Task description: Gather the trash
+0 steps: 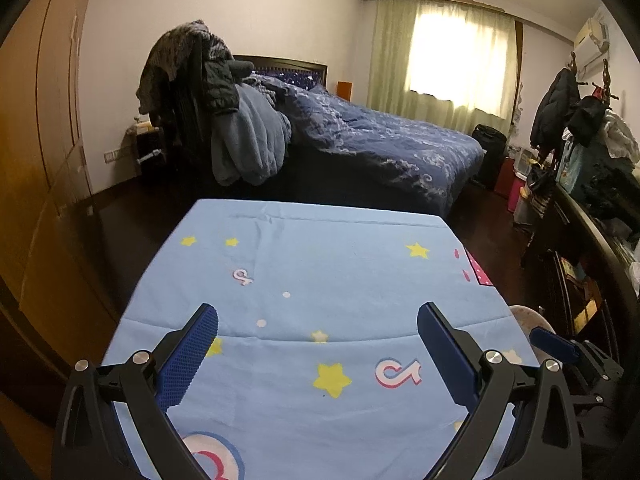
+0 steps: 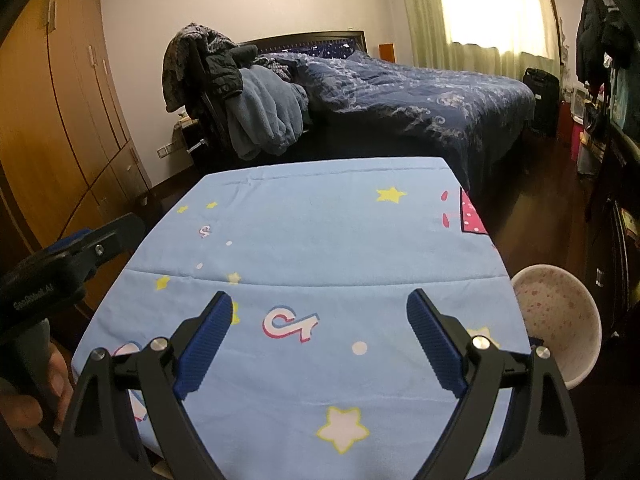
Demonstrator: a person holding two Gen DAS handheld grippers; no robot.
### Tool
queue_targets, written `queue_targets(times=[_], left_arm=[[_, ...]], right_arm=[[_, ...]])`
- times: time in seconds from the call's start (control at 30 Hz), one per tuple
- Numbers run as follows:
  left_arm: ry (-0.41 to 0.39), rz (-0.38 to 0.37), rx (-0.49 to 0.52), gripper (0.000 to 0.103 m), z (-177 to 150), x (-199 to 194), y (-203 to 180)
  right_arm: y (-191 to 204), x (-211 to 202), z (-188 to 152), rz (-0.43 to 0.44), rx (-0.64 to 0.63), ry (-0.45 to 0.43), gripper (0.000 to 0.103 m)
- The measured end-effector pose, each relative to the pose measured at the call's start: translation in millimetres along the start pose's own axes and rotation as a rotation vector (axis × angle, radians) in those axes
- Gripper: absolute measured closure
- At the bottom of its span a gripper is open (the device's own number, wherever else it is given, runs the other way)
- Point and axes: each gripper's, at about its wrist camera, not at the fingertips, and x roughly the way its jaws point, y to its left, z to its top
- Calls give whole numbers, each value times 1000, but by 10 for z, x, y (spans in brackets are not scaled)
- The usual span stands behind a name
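Observation:
A table under a light-blue cloth point(image 1: 320, 256) point(image 2: 320, 216) printed with yellow stars fills the middle of both views. My left gripper point(image 1: 318, 312) hovers open over its near half, nothing between the blue pads. My right gripper point(image 2: 320, 299) is likewise open and empty above the cloth. A white bin with small pink flowers point(image 2: 560, 320) stands by the table's right edge, and its rim point(image 1: 528, 314) peeks out in the left wrist view. I see no loose trash on the cloth.
A bed with a dark blue quilt point(image 1: 380, 140) lies beyond the table, with clothes heaped on a chair point(image 1: 208, 92) beside it. Wooden wardrobes point(image 2: 60, 100) line the left. Dark shelves and hung coats point(image 1: 580, 128) crowd the right. A hand point(image 2: 28, 412) holds the left gripper's handle.

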Motion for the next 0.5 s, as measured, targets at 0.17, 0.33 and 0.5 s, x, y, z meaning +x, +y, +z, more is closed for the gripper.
queue_targets(times=[0.17,0.33,0.5], left_arm=[[-9,-12,0,4,19,-47,-3],[-12,-7,2,4,10,-46,2],[2,-19,-7,4,-3,21,33]], right_arm=[[23,-34,-2,-1,-6,-6,10],[20,-34,-7,-5,-5,-3,10],[20,0,-19,-7,-6,11,10]])
